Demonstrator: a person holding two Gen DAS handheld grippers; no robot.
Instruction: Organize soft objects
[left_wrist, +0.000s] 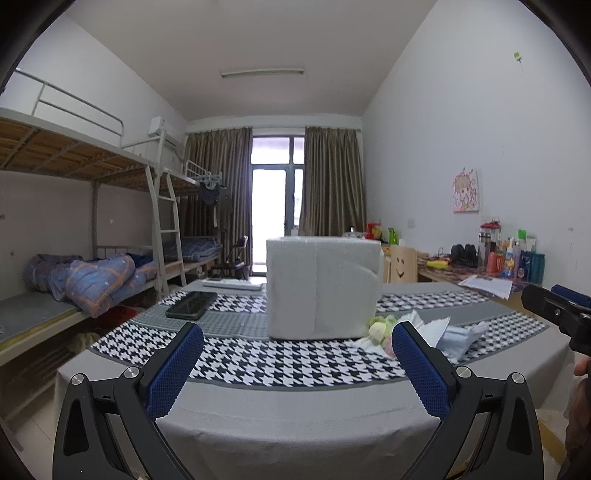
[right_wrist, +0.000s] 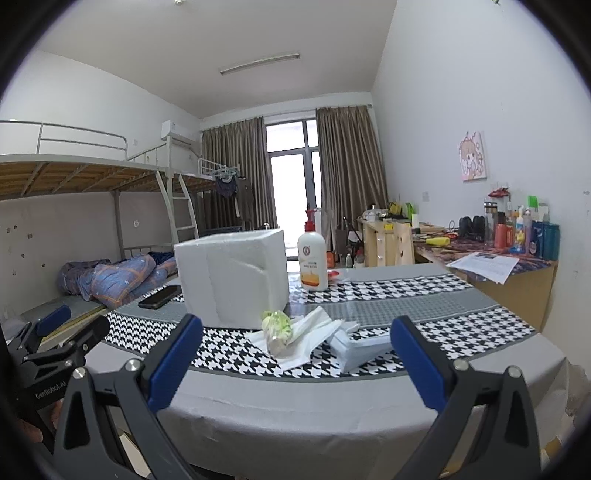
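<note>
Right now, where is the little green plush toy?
In both views the green plush toy lies on the table, at the white foam box's front right corner, on white tissues.

White foam box (right_wrist: 232, 275): upright on the counter (right_wrist: 295, 398), open top not visible from this height. Just beside its front right corner, a small green-and-white plush toy (right_wrist: 276, 324) lies on crumpled white tissues (right_wrist: 314, 332). Just to the right of these lies a pale blue soft pack (right_wrist: 360, 349), flat and tilted.
</note>
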